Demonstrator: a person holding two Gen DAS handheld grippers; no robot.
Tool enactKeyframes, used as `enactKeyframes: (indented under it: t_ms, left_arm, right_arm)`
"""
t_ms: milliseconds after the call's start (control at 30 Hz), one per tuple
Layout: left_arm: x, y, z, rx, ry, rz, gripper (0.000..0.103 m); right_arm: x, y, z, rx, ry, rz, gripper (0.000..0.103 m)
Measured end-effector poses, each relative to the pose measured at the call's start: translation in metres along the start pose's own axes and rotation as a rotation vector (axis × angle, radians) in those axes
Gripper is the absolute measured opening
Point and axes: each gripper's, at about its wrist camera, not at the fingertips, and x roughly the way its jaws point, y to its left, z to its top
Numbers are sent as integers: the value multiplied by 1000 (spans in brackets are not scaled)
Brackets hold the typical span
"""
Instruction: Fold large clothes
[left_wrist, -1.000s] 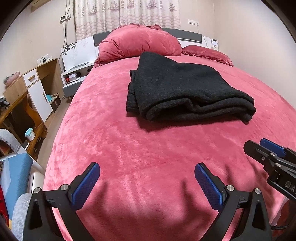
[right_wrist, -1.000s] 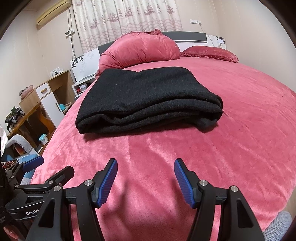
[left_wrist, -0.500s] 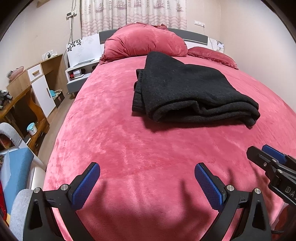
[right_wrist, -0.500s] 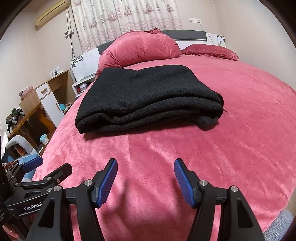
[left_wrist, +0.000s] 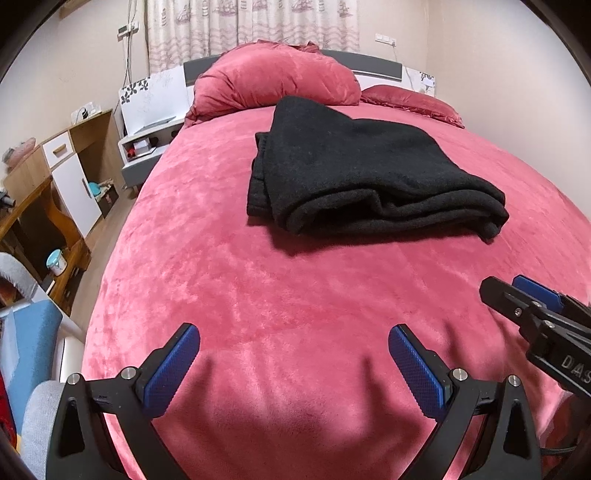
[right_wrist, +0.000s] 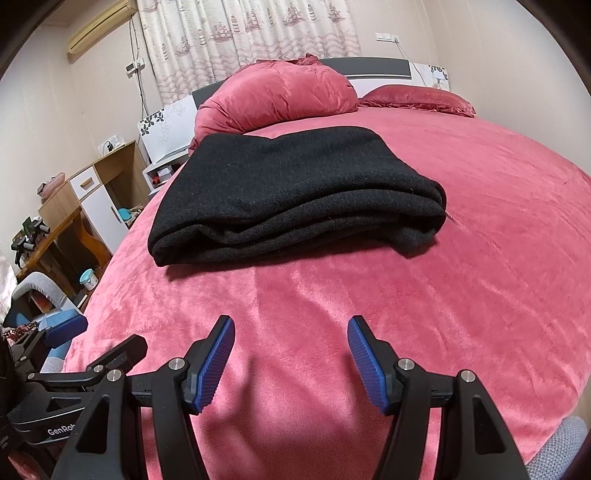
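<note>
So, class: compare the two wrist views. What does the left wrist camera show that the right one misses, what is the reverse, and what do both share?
Only the left wrist view shows the black garment's stacked layer edges. Only the right wrist view shows the air conditioner. Both show the folded black garment on the pink bed, with the left gripper and right gripper open and empty.

Each gripper, the left gripper (left_wrist: 293, 363) and right gripper (right_wrist: 290, 360), was black plastic with ribbed blue pads (right_wrist: 218, 363), silver screws (left_wrist: 457, 373) and white lettering.
</note>
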Motion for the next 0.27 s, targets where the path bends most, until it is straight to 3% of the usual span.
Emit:
enactKeyframes:
  t_ms: [267]
  left_arm:
    - [5, 3, 1, -17, 21, 13, 103]
  right_arm:
    - [1, -1, 0, 6, 6, 0, 65]
